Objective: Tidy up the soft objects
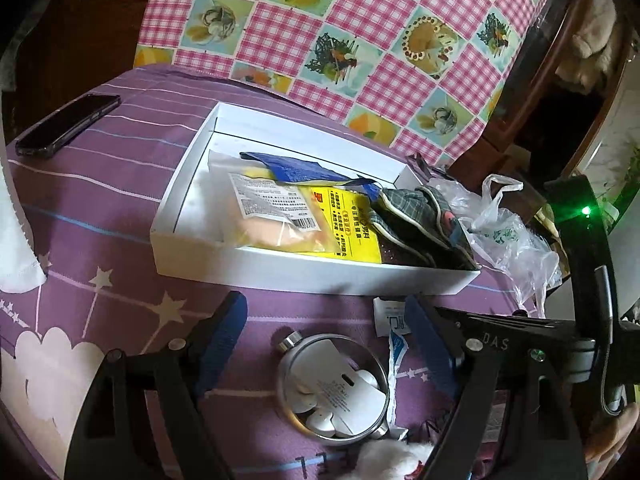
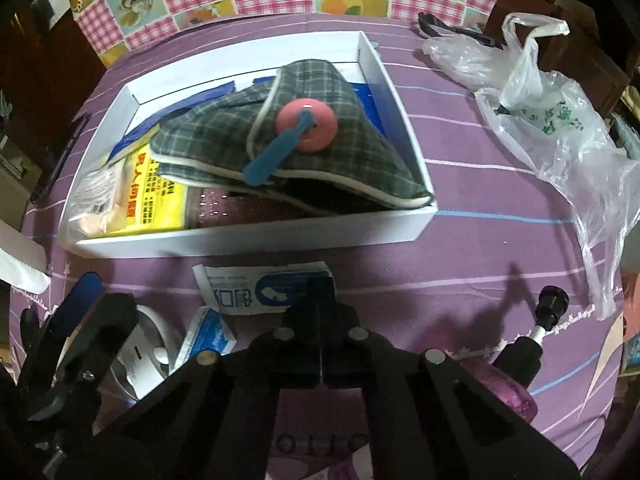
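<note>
Plaid pouch (image 2: pixel 288 136) in white box (image 2: pixel 256 236), ahead of both tongs | left tongs (image 1: pixel 326 340) wide open, empty | right tongs (image 2: pixel 322 320) closed, empty

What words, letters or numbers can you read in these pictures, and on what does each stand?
"DAS": on the black arm of the left gripper.
Yellow package in the white box: print too small to read.
White sachet: blue print blurred.
Plastic bag: green print unreadable.

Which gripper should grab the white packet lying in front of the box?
Probably the right gripper: its shut tips sit right at the white packet. The open left gripper hovers over the metal tin instead.
</note>
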The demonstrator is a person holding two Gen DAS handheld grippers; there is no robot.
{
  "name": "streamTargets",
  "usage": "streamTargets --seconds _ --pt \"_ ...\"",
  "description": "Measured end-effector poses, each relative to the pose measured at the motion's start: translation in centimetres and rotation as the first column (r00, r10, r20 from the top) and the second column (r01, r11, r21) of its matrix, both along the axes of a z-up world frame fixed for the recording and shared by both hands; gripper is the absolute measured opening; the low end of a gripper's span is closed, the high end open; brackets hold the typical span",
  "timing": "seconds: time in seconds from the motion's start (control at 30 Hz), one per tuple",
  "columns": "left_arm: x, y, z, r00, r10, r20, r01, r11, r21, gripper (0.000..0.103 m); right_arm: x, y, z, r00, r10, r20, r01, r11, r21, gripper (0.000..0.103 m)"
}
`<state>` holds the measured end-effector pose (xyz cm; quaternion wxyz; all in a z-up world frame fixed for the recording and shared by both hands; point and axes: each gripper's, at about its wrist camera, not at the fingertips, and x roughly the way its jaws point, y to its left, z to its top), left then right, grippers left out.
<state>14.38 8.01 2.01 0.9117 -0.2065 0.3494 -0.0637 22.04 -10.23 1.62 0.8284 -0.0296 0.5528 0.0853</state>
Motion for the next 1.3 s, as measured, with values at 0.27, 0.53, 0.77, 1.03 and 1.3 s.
streamTargets --seconds 0.27,0.53,0.77,1.03,1.3 --pt "-0.1 -0.1 0.0 1.0 -0.005 0.001 0.005 1.0 0.0 0.082 0.5 -2.7 0.8 0.994 -0.092 -0.066 0.096 0.994 0.057 0.001" --pt "0.0 -0.1 -0.1 1.0 -0.013 0.001 0.013 1.0 -0.007 0.082 0.8 -4.2 1.6 0.993 -0.093 -0.069 0.11 0.945 0.308 0.023" --pt "-0.4 0.6 0.0 1.0 -0.003 0.026 0.004 0.998 -0.058 0.082 2.3 -0.4 0.7 0.996 -0.013 -0.084 0.027 0.987 0.16 0.079" --pt "-0.3 2.2 -0.3 0.997 0.075 0.005 -0.074 0.992 -0.104 0.082 3.9 2.0 -0.2 0.989 0.045 -0.139 -0.021 0.985 0.171 0.103" --pt "-0.4 2.1 -1.0 0.991 0.117 -0.069 -0.119 0.993 -0.027 0.08 3.5 3.5 -0.7 0.989 0.081 -0.125 -0.076 0.996 0.047 0.103"
